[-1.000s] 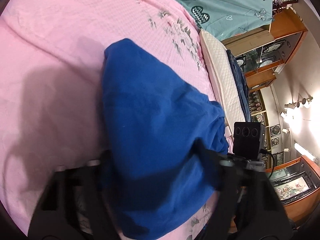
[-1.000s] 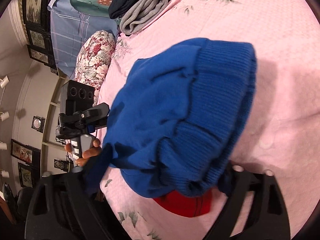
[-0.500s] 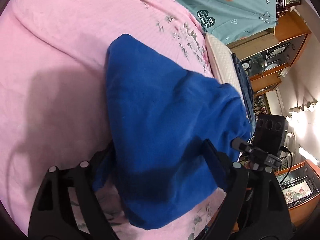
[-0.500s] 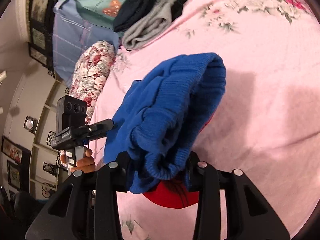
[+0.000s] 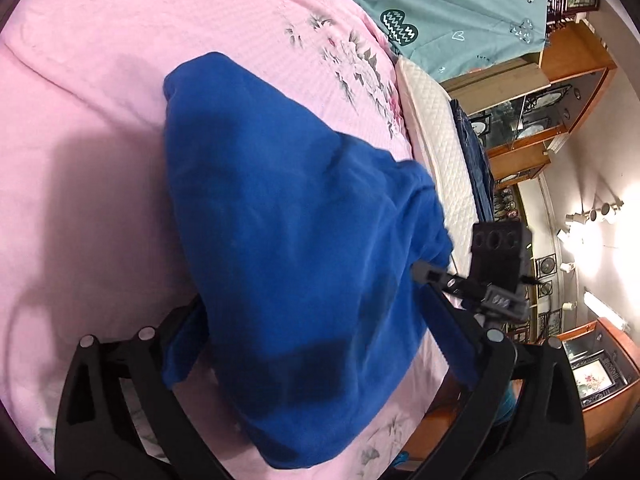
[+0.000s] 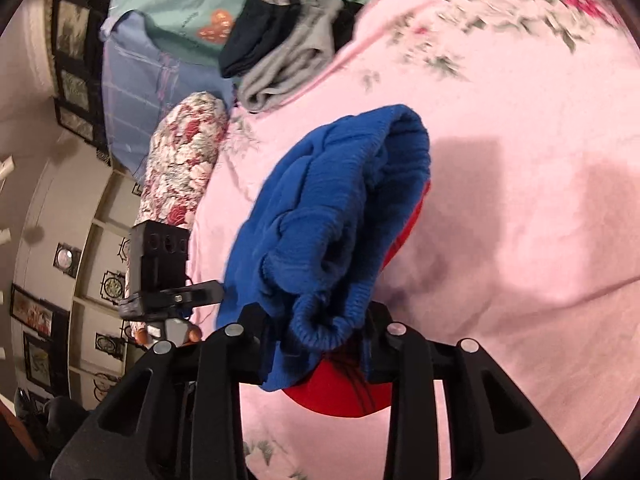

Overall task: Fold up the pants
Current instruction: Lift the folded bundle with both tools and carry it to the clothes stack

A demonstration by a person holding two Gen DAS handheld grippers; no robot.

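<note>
The blue pants (image 5: 288,232) lie bunched on the pink bed sheet (image 5: 100,80). My left gripper (image 5: 312,312) stands with its jaws wide apart and the blue cloth draped between and over them. My right gripper (image 6: 316,332) is shut on the ribbed waistband of the blue pants (image 6: 328,216) and lifts that end off the sheet. A red part (image 6: 344,392) shows under the blue cloth. The right gripper also shows in the left wrist view (image 5: 492,280), and the left one in the right wrist view (image 6: 168,280).
Grey and dark clothes (image 6: 288,52) are piled at the far side of the bed. A floral pillow (image 6: 180,168) and a teal blanket (image 5: 440,4) lie along the edge. A white quilted mattress edge (image 5: 436,128) and wooden cabinets (image 5: 560,92) are beyond.
My right gripper has closed on the waistband and raised it. My left gripper's jaws have opened wider and the cloth has shifted towards the right gripper.
</note>
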